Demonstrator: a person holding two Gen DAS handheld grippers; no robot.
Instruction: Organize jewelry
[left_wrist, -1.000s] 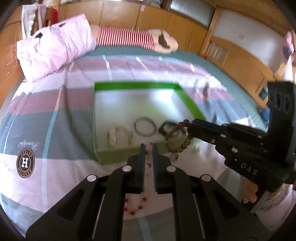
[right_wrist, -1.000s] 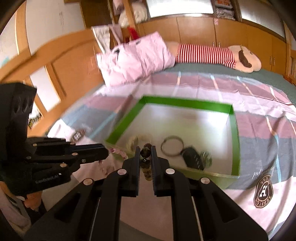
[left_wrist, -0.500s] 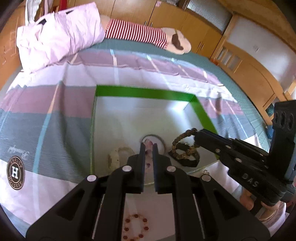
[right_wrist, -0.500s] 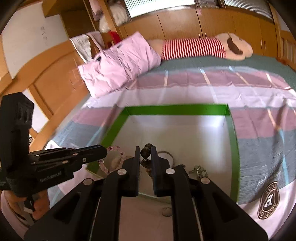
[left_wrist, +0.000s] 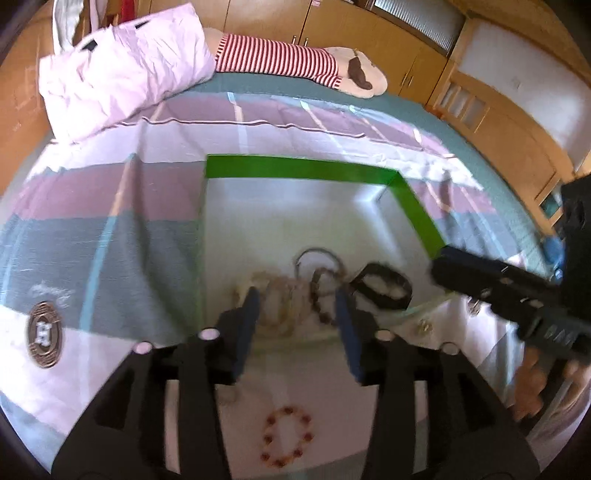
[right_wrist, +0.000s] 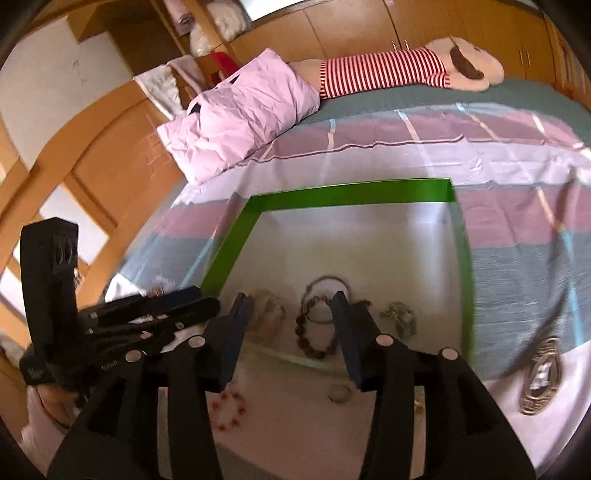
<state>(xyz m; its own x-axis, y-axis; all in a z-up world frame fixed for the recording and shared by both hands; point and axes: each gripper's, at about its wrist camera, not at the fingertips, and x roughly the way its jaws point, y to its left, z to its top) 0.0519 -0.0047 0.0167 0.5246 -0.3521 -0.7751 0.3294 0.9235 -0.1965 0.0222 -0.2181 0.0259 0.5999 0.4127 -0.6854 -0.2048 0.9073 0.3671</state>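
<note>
We hold both tools over the near edge of the green box (left_wrist: 303, 167), and each has just been opening. The left tool (left_wrist: 298, 306) stands with its jaws well apart and nothing pinched between them; through the gap we see a pale bracelet (left_wrist: 275, 299) and a dark bead bracelet (left_wrist: 320, 295) lying on the white floor of the box. The right tool (right_wrist: 291, 308) is likewise spread, its pads clear of everything, and the brown bead bracelet (right_wrist: 314, 332) lies loose on the box floor between its fingers.

Inside the box, all the jewelry sits close to the near wall. A thin metal bangle (right_wrist: 328, 291) lies just behind the brown beads, partly overlapping them. A black band (left_wrist: 384, 286) rests toward the box's right side in the left wrist view. A small greenish cluster (right_wrist: 400, 317) lies near the right wall in the right wrist view; blur keeps us from telling what kind of piece it is.

Outside the box, on the near side, a red bead bracelet (left_wrist: 286, 435) lies flat on a white sheet on the bed (left_wrist: 110, 240), and a small pale ring-like piece (right_wrist: 340, 393) lies there too.

Beyond the far wall of the box, a pink pillow (right_wrist: 236, 114) and a striped plush toy (right_wrist: 399, 70) rest at the head of the bed.
</note>
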